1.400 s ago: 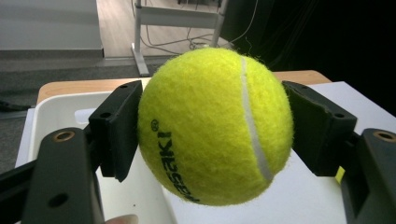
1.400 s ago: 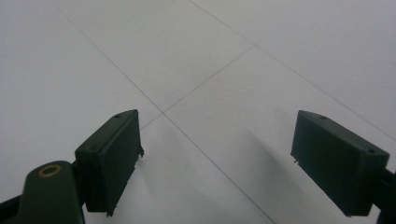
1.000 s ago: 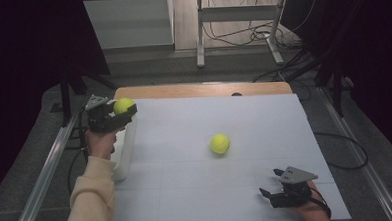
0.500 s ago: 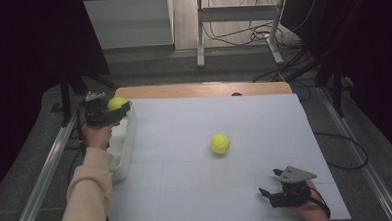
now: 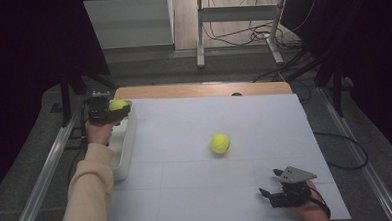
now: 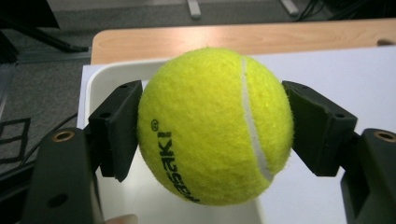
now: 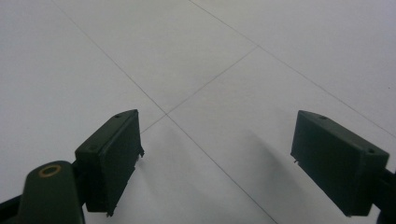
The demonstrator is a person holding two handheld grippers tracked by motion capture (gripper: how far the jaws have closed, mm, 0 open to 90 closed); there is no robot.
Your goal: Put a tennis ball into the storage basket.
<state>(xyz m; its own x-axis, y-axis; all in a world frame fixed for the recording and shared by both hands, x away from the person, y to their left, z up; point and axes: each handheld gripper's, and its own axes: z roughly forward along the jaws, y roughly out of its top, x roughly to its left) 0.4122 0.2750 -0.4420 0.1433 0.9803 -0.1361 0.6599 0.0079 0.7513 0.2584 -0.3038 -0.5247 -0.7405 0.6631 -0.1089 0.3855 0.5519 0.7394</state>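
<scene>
The left gripper point(image 5: 115, 110) clamps a tennis ball point(image 6: 215, 125) (black lettering on it) above the white tray point(image 5: 124, 143). The right gripper point(image 7: 217, 163), jaws wide and empty, sits just above the table point(image 5: 185, 136); beyond it lies a second ball point(image 5: 219, 143).

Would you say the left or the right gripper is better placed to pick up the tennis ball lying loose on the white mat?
Probably the right gripper: its jaws are open and empty, while the left gripper already holds a tennis ball over the white bin. The loose ball lies nearer the right.
</scene>
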